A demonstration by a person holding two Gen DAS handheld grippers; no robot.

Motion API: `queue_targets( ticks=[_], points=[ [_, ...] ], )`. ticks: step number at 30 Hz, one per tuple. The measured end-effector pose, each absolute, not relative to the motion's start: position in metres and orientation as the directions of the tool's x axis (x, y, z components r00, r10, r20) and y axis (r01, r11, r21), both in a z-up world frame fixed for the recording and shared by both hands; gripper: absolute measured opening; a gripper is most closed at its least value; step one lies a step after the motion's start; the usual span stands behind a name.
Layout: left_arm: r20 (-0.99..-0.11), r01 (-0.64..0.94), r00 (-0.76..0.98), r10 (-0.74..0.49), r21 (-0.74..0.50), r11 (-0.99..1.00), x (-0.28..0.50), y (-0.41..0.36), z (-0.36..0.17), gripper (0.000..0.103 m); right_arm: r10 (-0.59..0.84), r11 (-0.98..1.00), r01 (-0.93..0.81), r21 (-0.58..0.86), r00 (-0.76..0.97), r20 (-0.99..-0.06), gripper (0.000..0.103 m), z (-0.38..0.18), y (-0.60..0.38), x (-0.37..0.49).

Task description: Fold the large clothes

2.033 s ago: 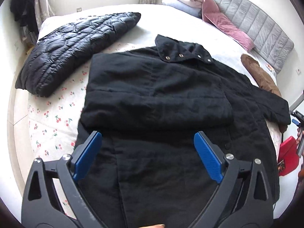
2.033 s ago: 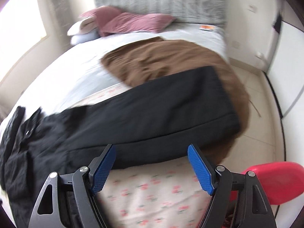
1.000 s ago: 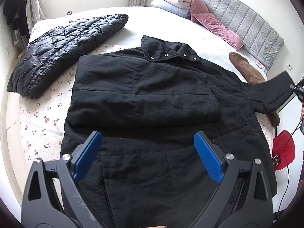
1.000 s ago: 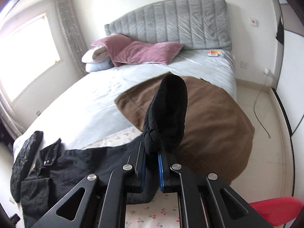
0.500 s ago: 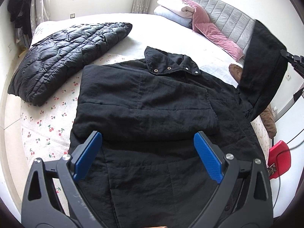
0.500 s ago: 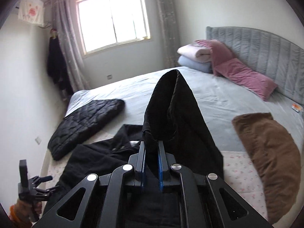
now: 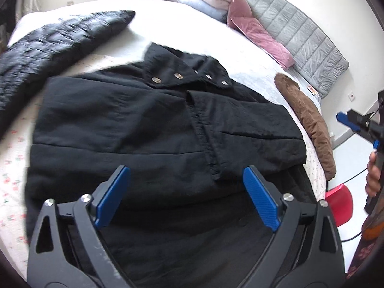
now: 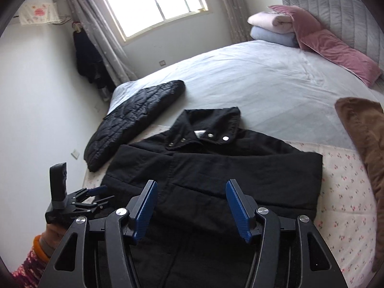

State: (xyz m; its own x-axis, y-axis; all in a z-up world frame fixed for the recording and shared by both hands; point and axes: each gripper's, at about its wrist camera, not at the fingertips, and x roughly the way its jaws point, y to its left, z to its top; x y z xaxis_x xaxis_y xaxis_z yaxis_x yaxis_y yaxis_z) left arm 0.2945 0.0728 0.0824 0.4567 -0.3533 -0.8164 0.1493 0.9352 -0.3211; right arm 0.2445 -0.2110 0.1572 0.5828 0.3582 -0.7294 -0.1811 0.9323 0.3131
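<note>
A black coat lies flat on the bed, collar away from me, with both sleeves folded across its chest. It also shows in the right wrist view. My left gripper is open and empty, above the coat's lower part. My right gripper is open and empty, above the coat's near right side. The right gripper also shows at the right edge of the left wrist view. The left gripper shows at the lower left of the right wrist view.
A black quilted jacket lies on the bed to the coat's left. A brown garment lies on its right. Pink pillows and folded blankets sit by the grey headboard. A red object stands on the floor.
My right gripper carried the coat's right sleeve over the chest, laid it down and opened. It has pulled back to the coat's right side. My left gripper stayed open.
</note>
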Motion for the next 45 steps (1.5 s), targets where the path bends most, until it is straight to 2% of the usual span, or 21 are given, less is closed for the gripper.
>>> queue_targets(
  ticks=[3, 4, 7, 9, 10, 11, 12, 14, 17, 19, 20, 22, 25, 28, 33, 34, 36, 38, 40, 43, 45],
  points=[
    [-0.846, 0.132, 0.376, -0.379, -0.356, 0.925, 0.32, 0.042, 0.055, 0.081, 0.303, 0.949, -0.109, 0.297, 0.583, -0.754, 0.06, 0.144, -0.25, 0.242],
    [-0.858, 0.114, 0.348, -0.378, -0.362, 0.925, 0.327, 0.034, 0.044, 0.071, 0.287, 0.953, -0.089, 0.291, 0.583, -0.76, 0.06, 0.142, -0.258, 0.239],
    [-0.865, 0.111, 0.333, -0.375, -0.359, 0.927, 0.334, 0.018, 0.033, 0.014, 0.239, 0.962, -0.037, 0.27, 0.588, -0.773, 0.06, 0.133, -0.281, 0.234],
    [-0.83, 0.122, 0.435, -0.349, -0.33, 0.936, 0.322, 0.02, 0.05, 0.01, 0.187, 0.972, 0.001, 0.234, 0.601, -0.777, 0.06, 0.125, -0.295, 0.233],
    [-0.82, 0.117, 0.487, -0.302, -0.281, 0.953, 0.315, 0.021, 0.06, 0.01, 0.164, 0.976, 0.012, 0.216, 0.607, -0.778, 0.06, 0.124, -0.295, 0.234],
    [-0.82, 0.088, 0.536, -0.202, -0.184, 0.979, 0.309, 0.022, 0.067, 0.01, 0.135, 0.981, 0.025, 0.191, 0.613, -0.779, 0.06, 0.122, -0.297, 0.234],
    [-0.814, 0.054, 0.571, -0.106, -0.091, 0.994, 0.305, 0.021, 0.071, 0.011, 0.105, 0.985, 0.042, 0.166, 0.618, -0.779, 0.06, 0.115, -0.3, 0.237],
    [-0.791, 0.019, 0.611, -0.026, -0.019, 1.0, 0.3, 0.025, 0.078, 0.024, 0.071, 0.987, 0.067, 0.145, 0.624, -0.778, 0.06, 0.101, -0.299, 0.244],
    [-0.742, 0.091, 0.648, -0.169, -0.145, 0.985, 0.294, 0.028, 0.09, 0.026, 0.052, 0.986, 0.088, 0.142, 0.646, -0.761, 0.055, 0.076, -0.293, 0.26],
    [-0.716, 0.176, 0.646, -0.265, -0.199, 0.964, 0.294, 0.021, 0.093, 0.026, 0.04, 0.987, 0.094, 0.133, 0.652, -0.757, 0.03, 0.058, -0.287, 0.272],
    [-0.718, 0.208, 0.628, -0.301, -0.218, 0.954, 0.296, 0.014, 0.09, 0.026, 0.033, 0.986, 0.104, 0.131, 0.648, -0.761, 0.027, 0.048, -0.285, 0.28],
    [-0.76, 0.253, 0.557, -0.335, -0.229, 0.94, 0.308, -0.001, 0.07, 0.026, -0.001, 0.985, 0.135, 0.109, 0.635, -0.772, 0.025, 0.031, -0.283, 0.297],
    [-0.817, 0.263, 0.486, -0.312, -0.204, 0.943, 0.312, -0.012, 0.035, 0.026, -0.047, 0.982, 0.174, 0.076, 0.61, -0.791, 0.024, 0.011, -0.291, 0.326],
    [-0.772, 0.302, 0.542, -0.331, -0.189, 0.935, 0.303, -0.011, 0.026, 0.028, -0.058, 0.969, 0.229, 0.097, 0.588, -0.807, 0.022, -0.002, -0.311, 0.352],
    [-0.749, 0.312, 0.54, -0.385, -0.246, 0.917, 0.298, -0.002, 0.027, 0.028, -0.055, 0.954, 0.266, 0.138, 0.607, -0.793, 0.021, -0.007, -0.325, 0.364],
    [-0.75, 0.313, 0.537, -0.387, -0.25, 0.916, 0.298, -0.002, 0.029, 0.03, -0.061, 0.956, 0.265, 0.129, 0.605, -0.794, 0.025, -0.005, -0.322, 0.362],
    [-0.763, 0.33, 0.516, -0.39, -0.244, 0.912, 0.296, -0.002, 0.036, 0.046, -0.04, 0.958, 0.254, 0.133, 0.58, -0.814, 0.031, 0.005, -0.316, 0.351],
    [-0.77, 0.356, 0.489, -0.409, -0.251, 0.9, 0.292, 0.0, 0.047, 0.069, 0.025, 0.967, 0.192, 0.165, 0.575, -0.818, 0.052, 0.017, -0.309, 0.333],
    [-0.789, 0.348, 0.492, -0.368, -0.21, 0.914, 0.278, 0.003, 0.065, 0.086, 0.053, 0.975, 0.145, 0.169, 0.585, -0.809, 0.059, 0.035, -0.303, 0.307],
    [-0.809, 0.348, 0.483, -0.334, -0.173, 0.922, 0.252, 0.016, 0.088, 0.086, 0.11, 0.974, 0.096, 0.203, 0.582, -0.806, 0.069, 0.059, -0.303, 0.265],
    [-0.828, 0.342, 0.467, -0.311, -0.156, 0.927, 0.235, 0.029, 0.099, 0.087, 0.151, 0.971, 0.067, 0.231, 0.578, -0.802, 0.07, 0.075, -0.303, 0.236]
  ],
)
